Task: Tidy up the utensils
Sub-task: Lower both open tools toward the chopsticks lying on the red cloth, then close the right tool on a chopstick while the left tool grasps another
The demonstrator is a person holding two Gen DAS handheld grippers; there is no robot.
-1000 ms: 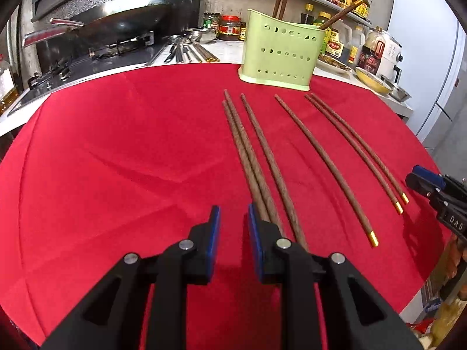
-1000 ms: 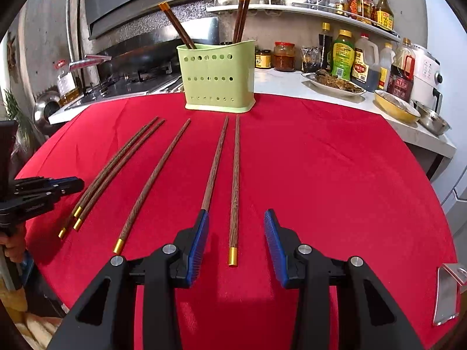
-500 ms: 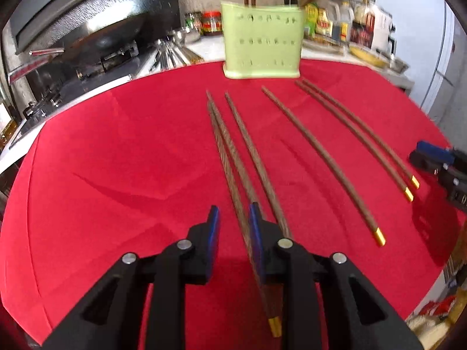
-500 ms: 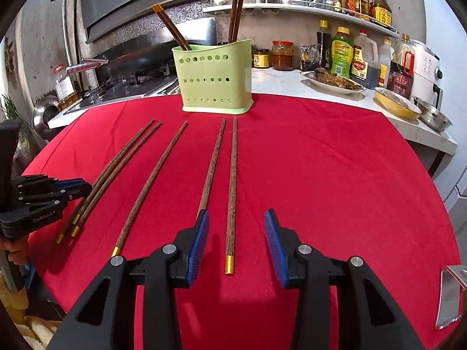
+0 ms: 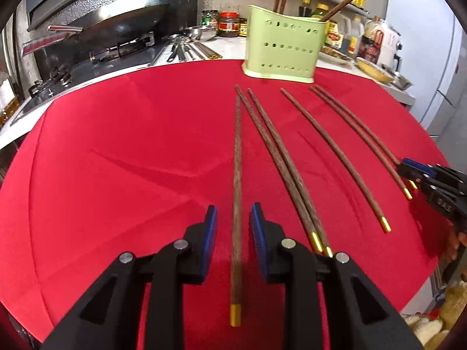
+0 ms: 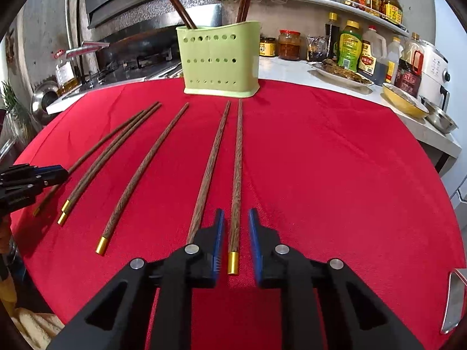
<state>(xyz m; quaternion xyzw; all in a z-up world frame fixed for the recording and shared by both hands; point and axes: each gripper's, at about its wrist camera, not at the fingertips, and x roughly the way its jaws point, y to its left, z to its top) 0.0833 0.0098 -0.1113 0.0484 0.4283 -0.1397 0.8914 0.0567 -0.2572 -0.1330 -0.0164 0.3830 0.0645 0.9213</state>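
Observation:
Several brown chopsticks with gold ends lie side by side on the red cloth (image 5: 131,151). My left gripper (image 5: 233,218) is open around the leftmost chopstick (image 5: 237,175), with a gap on each side. My right gripper (image 6: 236,218) is closing around the rightmost chopstick (image 6: 238,160), and its pads are still just clear of the wood. A green perforated holder (image 5: 281,46) (image 6: 220,58) stands at the far edge with a few chopsticks in it. Each gripper appears in the other's view: the right gripper (image 5: 408,172) and the left gripper (image 6: 58,172).
Behind the table, a stove with a wok (image 5: 122,29) is at the back left and metal utensils (image 5: 184,49) lie on the counter. Bottles and jars (image 6: 350,49), a plate and bowls (image 6: 405,102) line the counter at the back right. The cloth drops off at the near edge.
The left gripper's jaws now straddle one chopstick, which lies apart from the two beside it. The right gripper's jaws have narrowed around the rightmost chopstick.

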